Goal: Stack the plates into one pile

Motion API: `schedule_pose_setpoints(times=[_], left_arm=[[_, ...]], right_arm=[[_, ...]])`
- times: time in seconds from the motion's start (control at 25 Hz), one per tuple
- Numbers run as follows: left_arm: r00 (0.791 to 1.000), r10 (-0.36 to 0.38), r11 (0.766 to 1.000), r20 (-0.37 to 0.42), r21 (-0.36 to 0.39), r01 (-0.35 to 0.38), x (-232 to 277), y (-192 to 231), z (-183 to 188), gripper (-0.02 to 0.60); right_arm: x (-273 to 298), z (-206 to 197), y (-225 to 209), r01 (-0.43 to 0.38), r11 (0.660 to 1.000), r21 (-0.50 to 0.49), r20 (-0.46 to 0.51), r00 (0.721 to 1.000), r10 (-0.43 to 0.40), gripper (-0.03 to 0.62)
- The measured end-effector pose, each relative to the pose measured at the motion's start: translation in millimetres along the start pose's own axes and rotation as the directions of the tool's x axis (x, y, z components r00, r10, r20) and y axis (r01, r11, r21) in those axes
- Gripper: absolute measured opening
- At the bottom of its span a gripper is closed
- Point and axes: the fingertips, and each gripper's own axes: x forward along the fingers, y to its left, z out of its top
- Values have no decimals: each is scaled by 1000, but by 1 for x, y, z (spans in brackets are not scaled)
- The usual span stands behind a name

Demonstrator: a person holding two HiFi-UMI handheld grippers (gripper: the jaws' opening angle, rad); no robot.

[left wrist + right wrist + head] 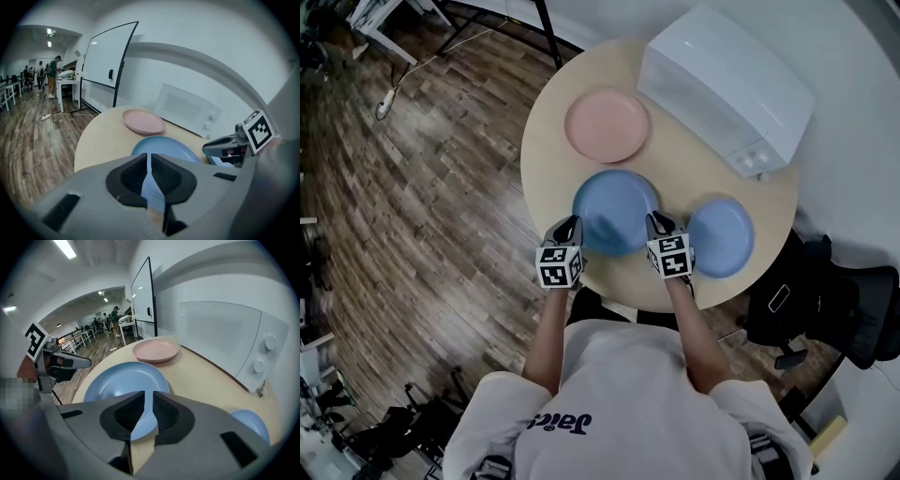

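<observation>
Plates lie apart on our round table (546, 155): pink plate (607, 125) farthest, large blue plate (616, 211) between our grippers, small blue plate (722, 236) right of them. Our left gripper (571, 223) is clenched on nothing. Our right gripper (654, 221) is barely parted, empty. Both flank the large plate's near rim.
</observation>
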Motion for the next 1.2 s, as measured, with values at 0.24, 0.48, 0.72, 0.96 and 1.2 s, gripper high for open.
schedule_pose_setpoints(times=[0.24, 0.48, 0.72, 0.96, 1.2], left_arm=[[997, 0, 996, -71, -91, -7, 4, 14, -23, 75], [992, -5, 991, -128, -131, -11, 17, 23, -41, 187], [990, -4, 986, -139, -167, -20, 23, 28, -51, 202], [989, 8, 982, -150, -186, -37, 31, 29, -57, 201], [985, 46, 984, -168, -164, -74, 36, 32, -61, 136]], right_arm=[[21, -11, -9, 1, 1000, 7, -74, 997, -1, 170], [39, -19, -24, 30, 999, 33, -114, 993, -26, 170], [50, -28, -29, 47, 996, 71, -139, 990, -36, 170], [53, -34, -31, 62, 990, 125, -132, 990, -45, 170], [55, -41, -34, 82, 986, 145, -146, 987, -60, 133]])
